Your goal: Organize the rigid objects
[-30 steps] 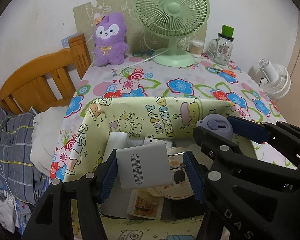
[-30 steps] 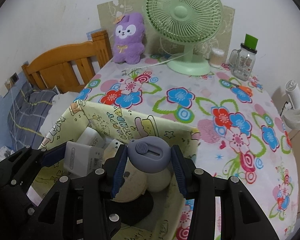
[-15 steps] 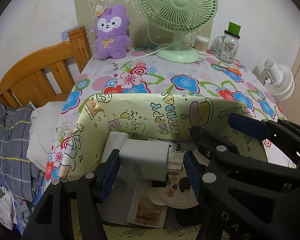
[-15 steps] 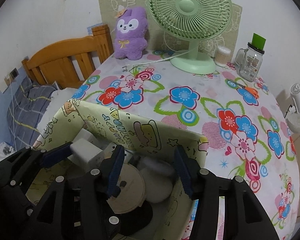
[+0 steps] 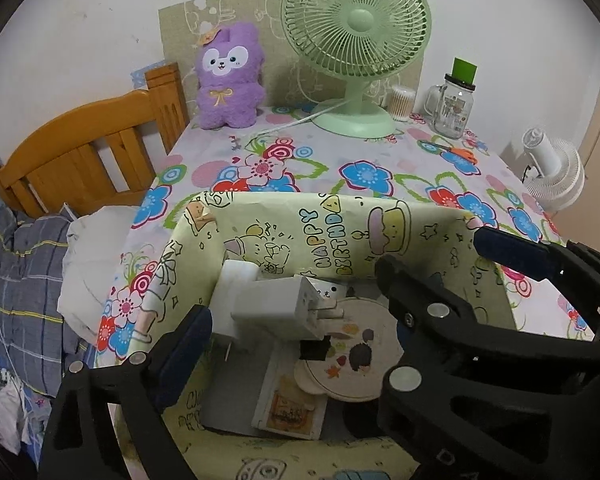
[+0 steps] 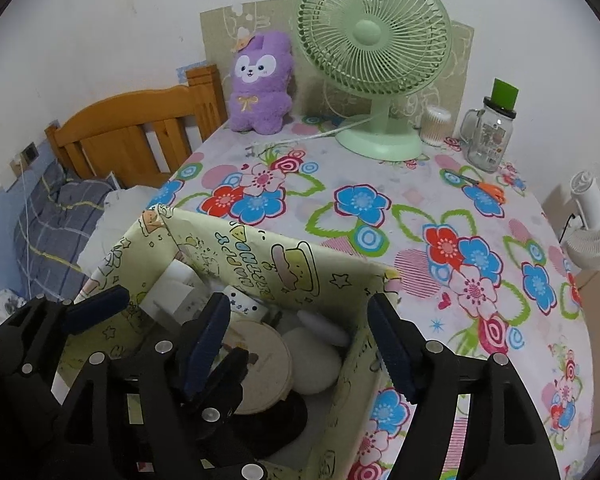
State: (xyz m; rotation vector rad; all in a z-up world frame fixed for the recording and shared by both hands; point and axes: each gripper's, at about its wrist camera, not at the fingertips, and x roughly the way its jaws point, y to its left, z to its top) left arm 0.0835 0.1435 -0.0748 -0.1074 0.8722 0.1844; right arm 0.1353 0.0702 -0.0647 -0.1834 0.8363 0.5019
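A yellow-green box (image 5: 332, 228) wrapped in birthday paper stands at the near edge of the flowered table, and both grippers hang over it. My left gripper (image 5: 300, 360) has its jaws opening. A white plug charger (image 5: 276, 312) lies loose in the box between them, prongs to the right, touching neither pad. My right gripper (image 6: 300, 344) also has its jaws opening above the box (image 6: 284, 268), with nothing held. Under it lie a round tan case (image 6: 260, 360) and a white rounded piece (image 6: 312, 356). A decorated round disc (image 5: 352, 356) and a small card (image 5: 288, 404) also lie inside.
At the table's far side stand a green fan (image 5: 356, 28), a purple plush (image 5: 228, 76), a glass jar (image 5: 452, 104) and a cotton-swab tub (image 5: 400, 98). Orange scissors (image 6: 488, 190) lie at the right. A white fan (image 6: 592, 220) sits beyond the right edge; a wooden headboard (image 5: 80, 152) and bedding are left.
The left gripper widened and let go of the white charger, which tipped over and now rests in the box. The right gripper released the grey-purple round item, which dropped out of sight.
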